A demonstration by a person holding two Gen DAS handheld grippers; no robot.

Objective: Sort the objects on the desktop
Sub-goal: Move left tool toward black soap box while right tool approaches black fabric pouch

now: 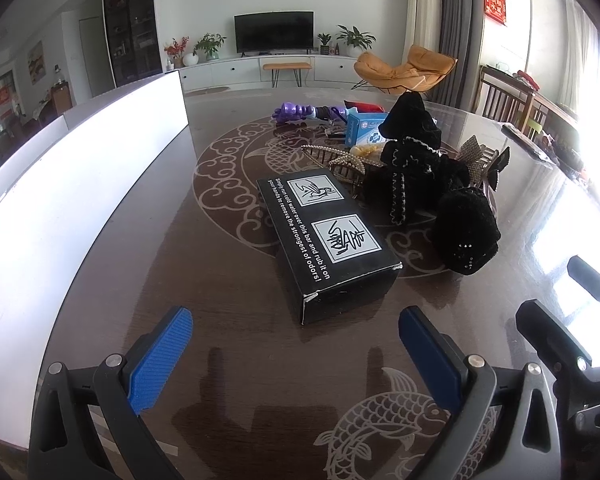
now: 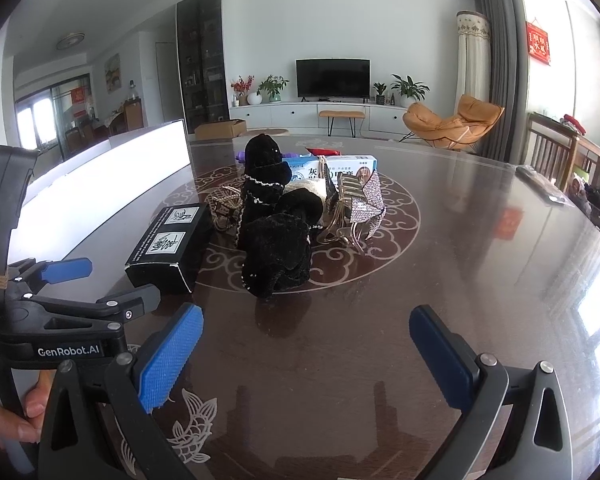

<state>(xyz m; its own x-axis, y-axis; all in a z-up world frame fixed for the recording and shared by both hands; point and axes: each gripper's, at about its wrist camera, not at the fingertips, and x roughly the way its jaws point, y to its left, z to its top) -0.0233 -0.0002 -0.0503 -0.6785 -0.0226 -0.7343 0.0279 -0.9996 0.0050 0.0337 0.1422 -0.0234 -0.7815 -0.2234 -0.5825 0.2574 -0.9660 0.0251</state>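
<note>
Nearest the cameras, left gripper [image 1: 296,354] and right gripper [image 2: 306,354] hover above the dark table [image 1: 228,320], fingers apart, empty; black box [image 1: 326,240] just beyond; black velvet scrunchies [image 2: 278,256], hair clips and blue carton [image 1: 362,128] clustered mid-table

television [image 2: 333,78], orange lounge chair [image 2: 454,123], potted plants [image 2: 409,88]

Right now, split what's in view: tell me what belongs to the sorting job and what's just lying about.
For the job:
black box
black velvet scrunchies
rhinestone hair claw
pearl clip
blue-and-white box
purple toy
left gripper and right gripper, both open and empty

Lying about:
white board
remote
TV
orange chair
</note>
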